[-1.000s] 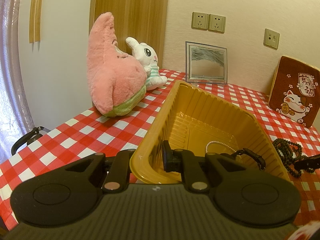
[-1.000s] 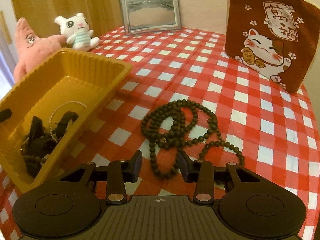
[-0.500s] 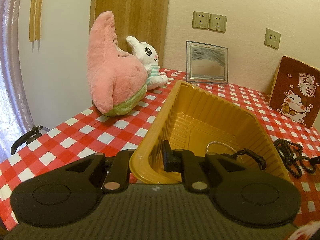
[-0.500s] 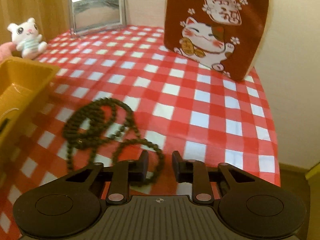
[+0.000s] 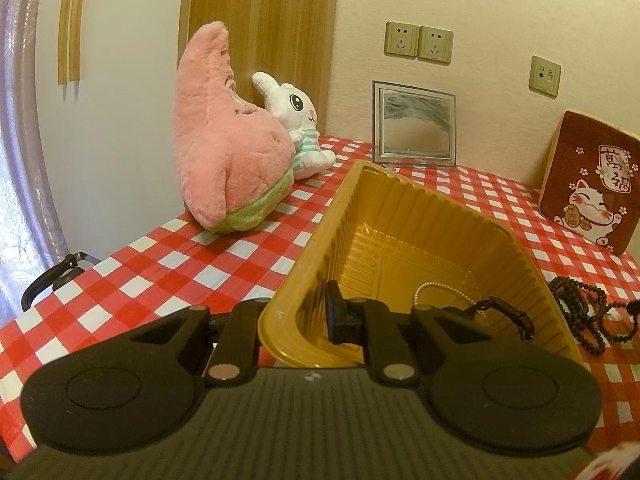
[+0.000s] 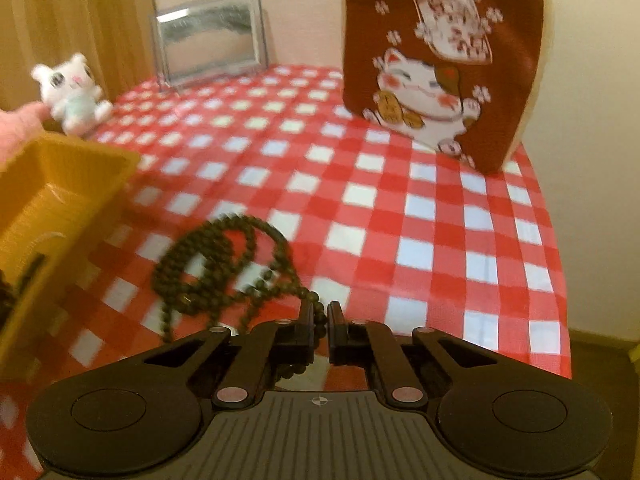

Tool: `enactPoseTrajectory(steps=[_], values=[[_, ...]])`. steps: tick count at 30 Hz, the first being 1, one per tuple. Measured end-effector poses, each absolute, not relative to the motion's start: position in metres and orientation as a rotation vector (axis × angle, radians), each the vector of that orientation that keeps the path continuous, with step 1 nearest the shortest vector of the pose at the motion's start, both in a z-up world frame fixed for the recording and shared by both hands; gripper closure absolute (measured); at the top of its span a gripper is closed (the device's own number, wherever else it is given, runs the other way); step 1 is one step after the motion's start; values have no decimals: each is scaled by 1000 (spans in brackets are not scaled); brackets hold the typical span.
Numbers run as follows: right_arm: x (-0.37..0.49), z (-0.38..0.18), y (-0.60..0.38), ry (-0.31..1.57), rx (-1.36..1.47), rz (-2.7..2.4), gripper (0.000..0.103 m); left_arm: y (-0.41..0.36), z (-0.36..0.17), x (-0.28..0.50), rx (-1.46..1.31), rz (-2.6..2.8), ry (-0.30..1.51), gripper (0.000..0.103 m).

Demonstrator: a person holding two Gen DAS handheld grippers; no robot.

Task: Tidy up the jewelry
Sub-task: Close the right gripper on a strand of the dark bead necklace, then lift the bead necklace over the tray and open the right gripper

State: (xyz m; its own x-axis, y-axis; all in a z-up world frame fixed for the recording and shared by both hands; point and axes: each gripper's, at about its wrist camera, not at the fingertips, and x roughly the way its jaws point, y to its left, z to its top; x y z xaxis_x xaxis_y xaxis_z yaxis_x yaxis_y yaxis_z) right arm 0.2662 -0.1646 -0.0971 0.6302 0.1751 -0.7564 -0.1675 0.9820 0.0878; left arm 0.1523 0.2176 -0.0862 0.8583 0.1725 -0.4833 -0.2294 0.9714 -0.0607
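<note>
The right gripper (image 6: 319, 330) has its fingers nearly closed on a strand of the long dark wooden bead necklace (image 6: 224, 264), coiled on the red-checked bench (image 6: 400, 216) beside the ribbed yellow plastic tray (image 5: 424, 240). The left gripper (image 5: 296, 320) pinches the tray's near wall. With only one strand held, the trailing loops could snag the tray rim or slip free when lifted.

I see a red-and-white checked tablecloth (image 6: 420, 216), a mustard-yellow tray (image 5: 400, 216), dark brown beads (image 6: 224, 268), a pink plush (image 5: 224, 152) and a brown cat-print cushion (image 6: 440, 60).
</note>
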Motion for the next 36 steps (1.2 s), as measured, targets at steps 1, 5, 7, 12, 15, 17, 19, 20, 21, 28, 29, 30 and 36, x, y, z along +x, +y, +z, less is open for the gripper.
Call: enactPoseTrajectory(steps=[1, 5, 7, 12, 15, 17, 19, 20, 21, 28, 29, 30, 36], values=[[265, -91, -164, 854, 22, 207, 97, 218, -86, 152, -117, 211, 496, 90], [260, -67, -158, 812, 46, 247, 97, 218, -86, 153, -117, 211, 496, 90], [259, -58, -152, 798, 48, 263, 97, 218, -86, 152, -118, 211, 496, 90], [259, -40, -142, 775, 66, 303, 97, 218, -86, 152, -118, 211, 495, 90], [258, -32, -137, 756, 74, 328, 97, 218, -86, 152, -115, 210, 494, 90], [258, -27, -132, 745, 76, 344, 97, 218, -85, 153, -115, 209, 493, 90], [257, -24, -129, 737, 80, 359, 97, 218, -85, 152, -114, 209, 493, 90], [256, -21, -127, 732, 81, 366, 97, 218, -85, 152, -114, 209, 492, 90], [256, -19, -125, 727, 81, 374, 97, 218, -85, 152, -115, 209, 493, 90], [252, -5, -108, 703, 106, 439, 97, 218, -85, 152, -116, 208, 491, 90], [251, -3, -105, 700, 109, 451, 97, 218, -85, 153, -116, 207, 491, 90], [250, -1, -100, 696, 114, 464, 97, 217, -84, 152, -115, 207, 490, 90], [248, 7, -75, 687, 141, 540, 97, 217, -83, 151, -118, 204, 485, 90]])
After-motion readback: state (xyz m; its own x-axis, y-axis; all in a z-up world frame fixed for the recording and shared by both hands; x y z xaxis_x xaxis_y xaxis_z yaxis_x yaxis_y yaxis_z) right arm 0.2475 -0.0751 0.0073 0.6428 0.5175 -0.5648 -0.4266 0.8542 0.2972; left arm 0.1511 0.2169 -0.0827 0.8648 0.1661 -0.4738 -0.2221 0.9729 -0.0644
